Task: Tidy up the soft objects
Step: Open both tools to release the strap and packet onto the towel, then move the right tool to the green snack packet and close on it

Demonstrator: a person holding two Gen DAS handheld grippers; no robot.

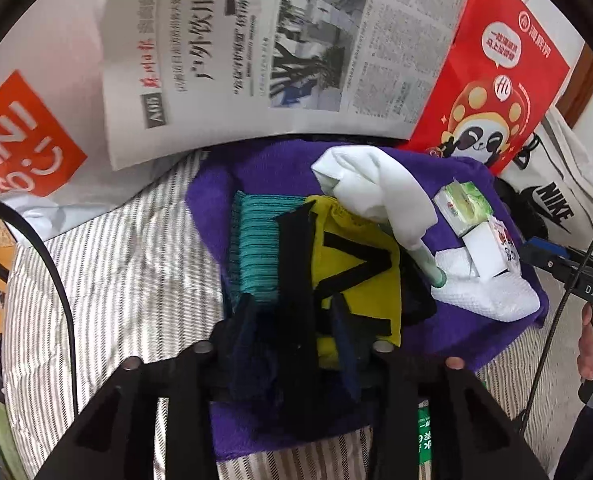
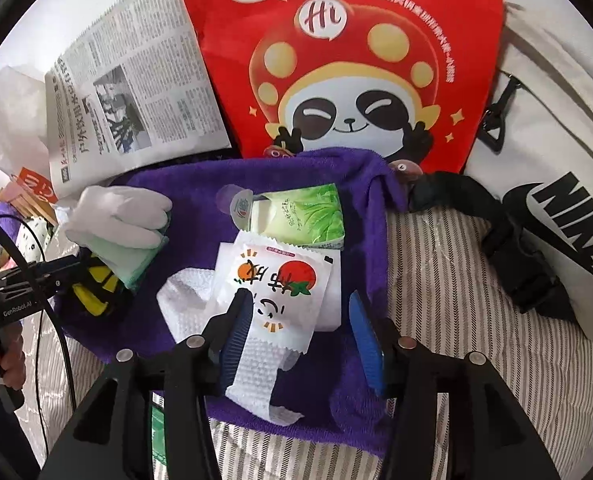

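Observation:
A purple towel lies on the striped bedding, also in the right wrist view. On it are a yellow-and-black sock, a teal knitted cloth, a white glove, a white waffle cloth, a green tissue pack and a white wipe packet. My left gripper is over the yellow-and-black sock with a black strip of it between its fingers. My right gripper is open just above the wipe packet and waffle cloth.
A newspaper and a red panda paper bag lie behind the towel. A white Nike bag with a black buckle strap lies to the right. Striped bedding surrounds the towel.

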